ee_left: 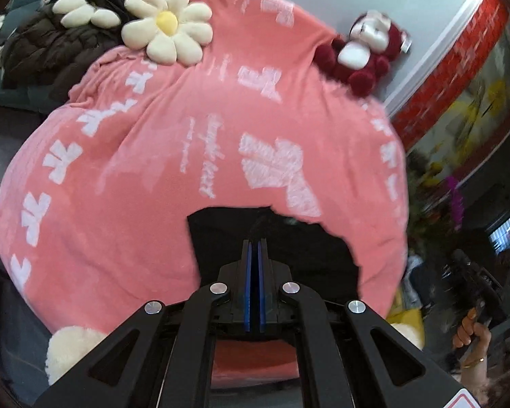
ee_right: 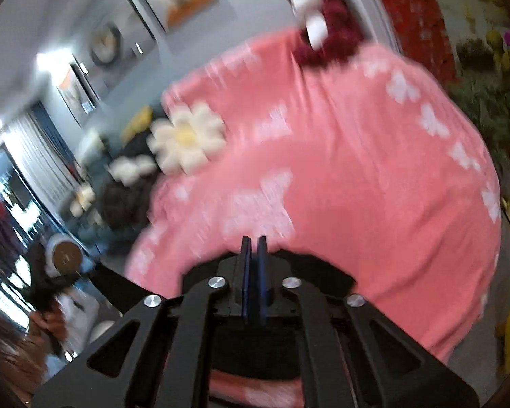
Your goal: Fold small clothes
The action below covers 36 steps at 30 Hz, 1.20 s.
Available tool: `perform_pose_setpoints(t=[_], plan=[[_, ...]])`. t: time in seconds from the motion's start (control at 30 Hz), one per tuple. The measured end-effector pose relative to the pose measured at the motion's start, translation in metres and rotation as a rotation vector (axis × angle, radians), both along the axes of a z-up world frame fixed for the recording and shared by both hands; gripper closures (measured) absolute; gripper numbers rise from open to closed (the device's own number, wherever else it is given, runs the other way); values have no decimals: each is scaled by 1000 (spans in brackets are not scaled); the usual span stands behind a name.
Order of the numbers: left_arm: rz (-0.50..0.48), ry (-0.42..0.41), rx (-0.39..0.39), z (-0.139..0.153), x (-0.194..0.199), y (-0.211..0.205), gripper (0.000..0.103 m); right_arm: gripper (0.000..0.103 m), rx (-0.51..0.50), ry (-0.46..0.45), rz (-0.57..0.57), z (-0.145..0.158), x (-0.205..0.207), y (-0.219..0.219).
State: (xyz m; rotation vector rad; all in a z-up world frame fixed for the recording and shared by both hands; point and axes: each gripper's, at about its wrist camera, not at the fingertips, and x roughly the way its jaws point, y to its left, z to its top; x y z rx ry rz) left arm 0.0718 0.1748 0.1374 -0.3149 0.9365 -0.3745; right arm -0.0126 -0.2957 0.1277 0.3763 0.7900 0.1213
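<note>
Pink blanket (ee_left: pixel 125 183): fleece with white print, spread over what looks like a sofa; serves as the folding surface, judged soft and likely to drag with any cloth pulled across it.
Dark jacket (ee_left: pixel 47 51): heaped at far left of the left wrist view, off the blanket; seems set aside.
Flower cushions: one whole daisy (ee_left: pixel 168 25) on the blanket's upper left edge, a second (ee_left: pixel 85 12) on the jacket; clear of the working patch.
Black garment (ee_left: pixel 289 238): the task's thing; dark cloth lifted just ahead of both wrist cameras, blanket behind it. Probably held up by its top edge to hang flat before a fold.
Left gripper (ee_left: pixel 254 243): jaws together, blue pads nearly meeting, dark cloth right at the tips; looks clamped on the garment, though the pinch itself is lost against black.
Plush toy (ee_left: pixel 360 51): red and white, propped at the blanket's far right against the wall.
Right gripper (ee_right: pixel 254 239): jaws drawn close, thin slit between pads; dark cloth spreads around the tips, the left gripper visible at far left. View blurred; grip judged, not confirmed.
</note>
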Motion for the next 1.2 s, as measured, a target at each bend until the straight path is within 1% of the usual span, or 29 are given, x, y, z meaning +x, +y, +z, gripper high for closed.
perform_pose_setpoints(t=[0.07, 0.1, 0.17, 0.2, 0.23, 0.27, 0.3, 0.33, 0.37, 0.4, 0.43, 0.5, 0.57, 0.6, 0.63, 0.67, 0.7, 0.73, 0.77, 0.8, 0.87, 0.9, 0.93, 0.97, 1.03, 1.07, 1.13, 1.17, 1.2], plan=[[12, 35, 16, -17, 5, -5, 102, 96, -43, 136, 39, -37, 11, 17], [15, 44, 31, -24, 6, -8, 102, 96, -91, 197, 68, -56, 12, 32], [18, 37, 58, -27, 3, -10, 102, 95, -119, 265, 139, -83, 8, 57], [16, 33, 57, -26, 2, -11, 102, 92, -124, 298, 173, -96, 7, 70], [15, 30, 56, -26, 1, -10, 102, 87, -123, 322, 205, -106, 7, 81], [13, 29, 58, -26, 1, -10, 102, 76, -127, 345, 243, -116, 7, 96], [13, 32, 59, -27, 1, -9, 102, 69, -130, 349, 267, -119, 7, 106], [15, 38, 58, -28, 1, -8, 102, 56, -108, 349, 309, -123, 6, 120], [20, 42, 56, -29, 0, -7, 102, 51, -84, 350, 343, -124, 3, 130], [25, 46, 55, -30, 0, -6, 102, 50, -59, 354, 394, -127, 4, 146], [30, 51, 55, -32, 0, -4, 102, 50, -63, 353, 426, -130, 4, 158], [39, 54, 54, -33, -2, -2, 102, 49, -121, 338, 466, -136, 7, 181], [42, 56, 54, -34, -4, -1, 102, 42, -155, 343, 484, -144, 13, 193], [42, 57, 60, -35, -4, 0, 102, 42, -173, 360, 490, -154, 17, 199], [42, 59, 62, -36, -5, 0, 102, 55, -187, 376, 489, -162, 19, 202], [43, 62, 64, -37, -5, 0, 102, 91, -204, 412, 475, -172, 23, 200], [43, 68, 66, -39, -6, 1, 102, 98, -193, 430, 456, -173, 23, 193], [46, 74, 68, -39, -7, 1, 102, 98, -138, 418, 418, -167, 23, 179], [49, 80, 69, -40, -8, 3, 102, 98, -66, 395, 385, -152, 19, 163], [49, 84, 69, -40, -10, 5, 102, 98, -22, 378, 366, -139, 15, 150], [46, 94, 68, -36, -18, 11, 102, 98, 85, 307, 344, -98, -2, 119], [42, 100, 61, -32, -23, 15, 102, 98, 146, 245, 345, -70, -15, 102], [43, 104, 52, -28, -28, 17, 102, 98, 173, 192, 340, -42, -26, 88], [41, 102, 39, -24, -32, 17, 102, 98, 177, 146, 328, -16, -34, 75], [51, 78, 40, -13, -33, 17, 102, 98, 190, 68, 293, 21, -41, 54], [56, 65, 42, -11, -32, 16, 102, 98, 192, 30, 263, 36, -38, 45], [58, 43, 51, -8, -17, 8, 102, 98, 150, -2, 212, 41, -21, 35], [57, 42, 66, -11, -9, 3, 102, 98, 111, -2, 191, 36, -10, 29], [48, 35, 83, -16, 2, -5, 102, 98, 65, 15, 158, 22, 11, 23]])
